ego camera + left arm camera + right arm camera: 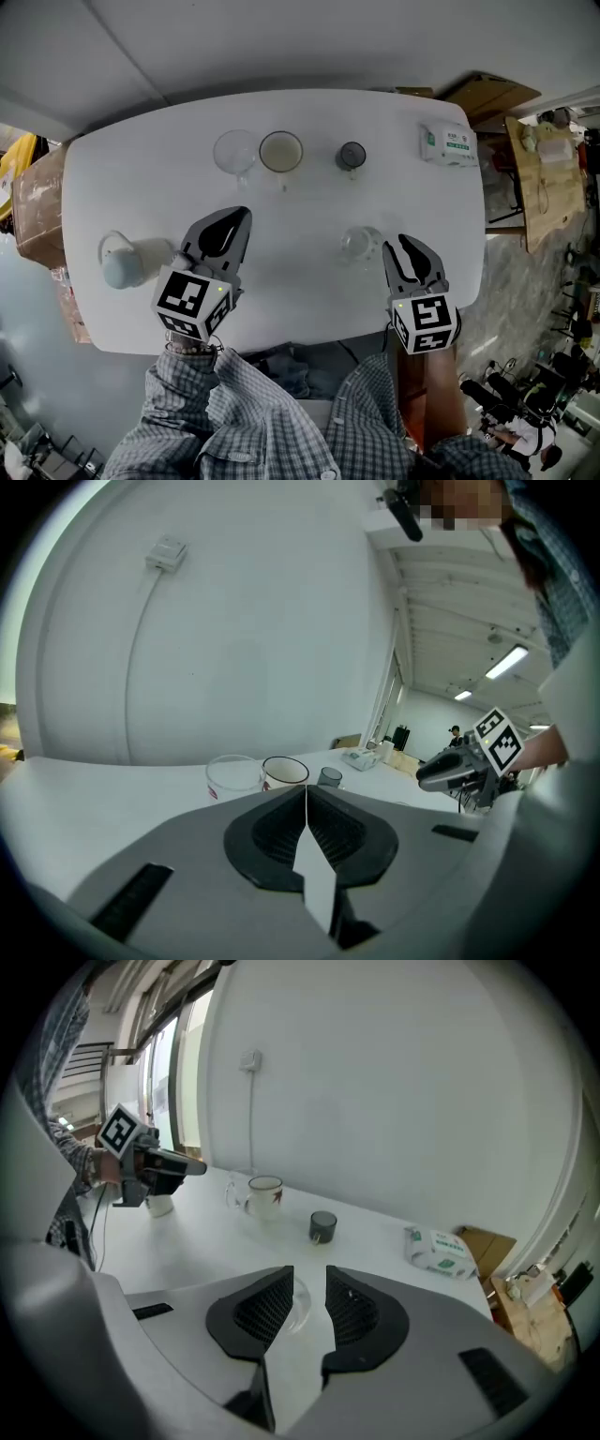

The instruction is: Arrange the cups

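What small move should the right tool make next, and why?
Probably ease the right tool forward and close it on the lone glass. Its jaws stand apart and empty, and the glass sits just ahead of them, away from the far row: clear cup, mug, dark cup. The left tool is shut, nearer the white cup.

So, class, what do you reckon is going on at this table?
A person holds a gripper in each hand over a white table. Three cups stand in a row at the far side: a clear cup, a cream mug and a small dark cup. The right gripper, jaws apart, is near a loose glass without holding it. The left gripper is shut and empty, with a white mug beside it.
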